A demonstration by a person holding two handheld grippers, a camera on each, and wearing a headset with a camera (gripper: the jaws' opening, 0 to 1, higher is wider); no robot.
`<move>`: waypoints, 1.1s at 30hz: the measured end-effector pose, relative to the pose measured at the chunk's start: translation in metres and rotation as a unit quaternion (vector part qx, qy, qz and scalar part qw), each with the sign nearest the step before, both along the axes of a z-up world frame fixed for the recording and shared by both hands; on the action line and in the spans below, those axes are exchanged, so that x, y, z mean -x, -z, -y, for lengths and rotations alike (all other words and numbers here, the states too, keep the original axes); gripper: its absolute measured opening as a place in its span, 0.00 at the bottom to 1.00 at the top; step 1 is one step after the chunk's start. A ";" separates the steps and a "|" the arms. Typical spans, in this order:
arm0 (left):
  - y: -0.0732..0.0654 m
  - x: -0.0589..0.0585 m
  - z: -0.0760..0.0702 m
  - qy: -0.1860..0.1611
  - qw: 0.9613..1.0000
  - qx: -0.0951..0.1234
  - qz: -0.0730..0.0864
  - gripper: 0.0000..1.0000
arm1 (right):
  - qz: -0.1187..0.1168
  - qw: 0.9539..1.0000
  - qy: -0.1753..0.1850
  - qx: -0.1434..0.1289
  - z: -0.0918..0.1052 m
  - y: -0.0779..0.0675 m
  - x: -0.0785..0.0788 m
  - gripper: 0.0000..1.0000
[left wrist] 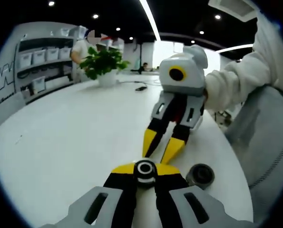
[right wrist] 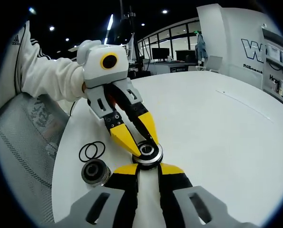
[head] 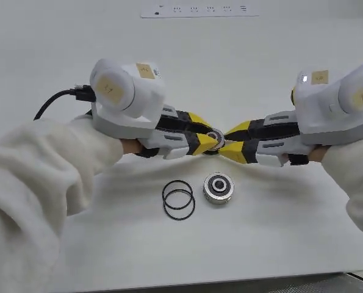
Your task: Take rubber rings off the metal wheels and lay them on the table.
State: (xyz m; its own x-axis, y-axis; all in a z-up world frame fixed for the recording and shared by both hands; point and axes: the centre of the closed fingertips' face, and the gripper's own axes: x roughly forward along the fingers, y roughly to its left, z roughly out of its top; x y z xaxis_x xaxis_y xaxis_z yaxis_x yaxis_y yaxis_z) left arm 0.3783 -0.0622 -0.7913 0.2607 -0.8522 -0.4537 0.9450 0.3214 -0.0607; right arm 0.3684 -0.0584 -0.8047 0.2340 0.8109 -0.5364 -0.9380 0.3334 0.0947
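Note:
A small metal wheel [head: 215, 138] with a black rubber ring on its rim hangs above the table between both grippers. From the left, my left gripper [head: 209, 141] is shut on it, its yellow tips either side of the wheel [left wrist: 145, 170]. My right gripper [head: 223, 140] meets it from the right, tips closed against the same wheel [right wrist: 147, 152]. Just below, on the white table [head: 260, 232], stands a second metal wheel [head: 218, 188] beside two loose black rubber rings [head: 179, 199].
A black cable [head: 54, 101] trails from the left gripper's back. A white power strip [head: 199, 9] lies at the table's far edge. White sleeves cover both forearms. A potted plant [left wrist: 103, 64] stands far across the table.

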 end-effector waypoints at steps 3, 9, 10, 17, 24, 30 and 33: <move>0.000 0.001 0.000 -0.001 1.000 -0.004 0.005 0.14 | 0.004 1.000 0.001 0.006 0.002 0.001 -0.001 0.07; 0.000 0.006 -0.003 0.001 1.000 -0.003 0.012 0.14 | 0.010 1.000 -0.002 0.015 0.002 0.001 -0.001 0.02; 0.000 0.006 -0.003 0.001 1.000 -0.003 0.013 0.14 | 0.009 1.000 -0.001 0.016 0.002 0.001 -0.001 0.02; -0.001 0.009 -0.005 -0.007 1.000 -0.001 0.019 0.14 | -0.069 0.996 0.065 0.000 0.004 0.004 -0.005 0.00; -0.001 0.013 -0.006 -0.015 1.000 -0.003 0.026 0.14 | -0.112 0.989 0.098 -0.012 0.006 0.005 -0.006 0.00; -0.001 0.013 -0.007 -0.025 0.999 0.003 0.030 0.14 | -0.141 0.982 0.123 -0.032 0.007 0.003 -0.008 0.00; -0.001 0.013 -0.007 -0.026 0.999 0.003 0.030 0.14 | -0.162 0.976 0.137 -0.049 0.007 0.000 -0.008 0.00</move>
